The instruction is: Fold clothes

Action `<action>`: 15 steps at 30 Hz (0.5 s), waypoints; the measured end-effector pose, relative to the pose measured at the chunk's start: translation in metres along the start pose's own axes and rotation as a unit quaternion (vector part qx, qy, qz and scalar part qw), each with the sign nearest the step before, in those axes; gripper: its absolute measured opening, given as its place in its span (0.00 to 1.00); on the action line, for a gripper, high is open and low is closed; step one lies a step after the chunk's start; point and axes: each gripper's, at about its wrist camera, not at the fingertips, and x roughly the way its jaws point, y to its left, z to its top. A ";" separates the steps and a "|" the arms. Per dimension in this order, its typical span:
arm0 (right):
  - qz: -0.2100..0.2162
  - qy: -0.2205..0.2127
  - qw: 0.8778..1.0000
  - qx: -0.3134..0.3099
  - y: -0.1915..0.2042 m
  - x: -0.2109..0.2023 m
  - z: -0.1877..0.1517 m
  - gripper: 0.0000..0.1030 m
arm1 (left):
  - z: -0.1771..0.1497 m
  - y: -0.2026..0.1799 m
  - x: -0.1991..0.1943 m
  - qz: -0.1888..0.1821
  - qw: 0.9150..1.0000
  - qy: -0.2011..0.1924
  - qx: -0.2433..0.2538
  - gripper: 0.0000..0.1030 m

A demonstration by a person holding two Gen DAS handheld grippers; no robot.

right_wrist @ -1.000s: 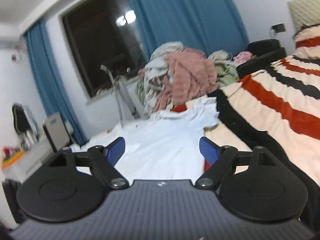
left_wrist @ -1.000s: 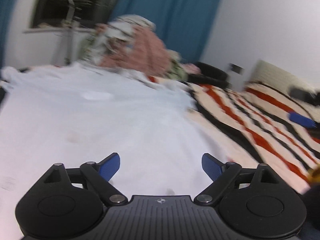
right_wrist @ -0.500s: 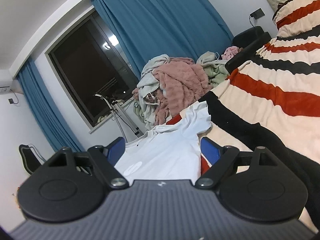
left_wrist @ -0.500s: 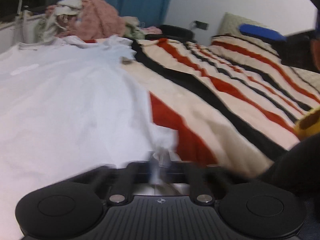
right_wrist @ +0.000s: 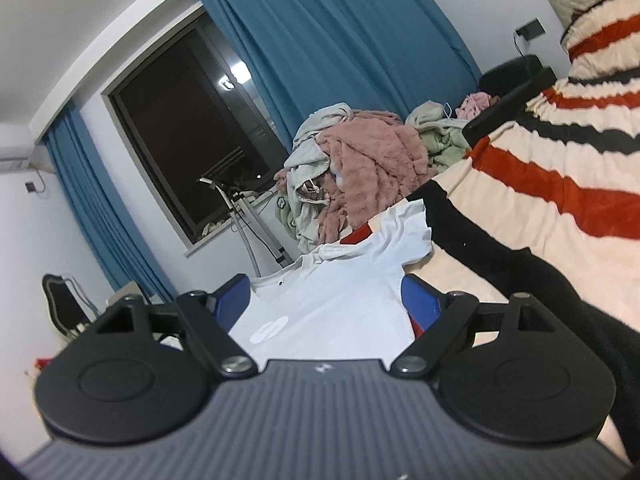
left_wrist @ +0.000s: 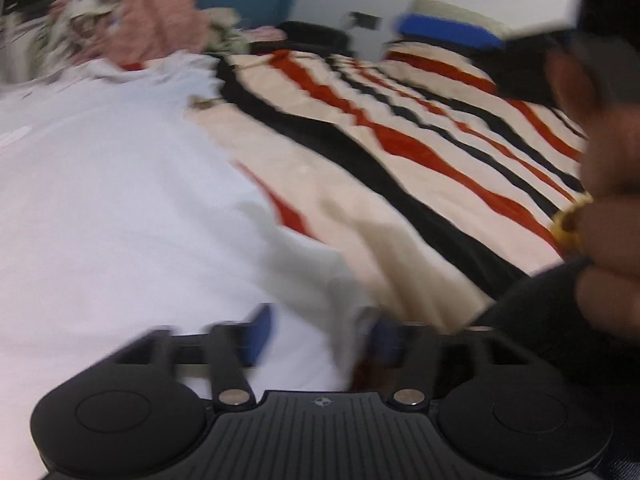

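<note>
White T-shirt (right_wrist: 340, 304): spread flat on the striped blanket (left_wrist: 400, 208); collar end toward the clothes pile (right_wrist: 360, 176); a pale printed mark on the cloth; the near right edge lies over a red stripe.
Striped blanket: cream, red and black bands; covers the bed under the shirt and to its right.
Left gripper (left_wrist: 320, 340): low over the shirt's near hem corner; jaws opening; blue pads (left_wrist: 260, 334) blurred; white cloth lies in the gap, but neither pad presses on it.
Right gripper (right_wrist: 324, 304): jaws spread wide, nothing between them; pointed roughly level along the shirt toward the pile.
Right hand (left_wrist: 608, 216): right of the shirt, over the blanket, wrapped on a black handle; a yellow ring (left_wrist: 568, 220) on it.
Clothes pile: pink, grey and green pieces heaped beyond the shirt's collar.
Blue curtains (right_wrist: 340, 48): behind the pile, beside a dark window (right_wrist: 188, 128).
</note>
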 end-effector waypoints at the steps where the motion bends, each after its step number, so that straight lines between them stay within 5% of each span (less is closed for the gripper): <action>1: -0.001 -0.002 1.000 -0.007 0.002 -0.001 -0.001 0.82 | 0.003 0.005 -0.008 0.004 1.000 -0.006 -0.006 0.67; 4: -0.003 -0.007 1.000 -0.030 0.010 -0.002 -0.003 0.82 | 0.014 0.022 -0.040 0.029 0.999 -0.038 -0.007 0.83; 9: -0.015 -0.006 0.997 -0.072 0.023 0.001 -0.008 0.82 | 0.029 0.054 -0.100 0.094 0.993 -0.076 -0.001 0.90; 15: -0.040 -0.006 0.993 -0.115 0.042 0.006 -0.020 0.82 | 0.043 0.070 -0.157 0.168 0.975 -0.143 -0.003 0.98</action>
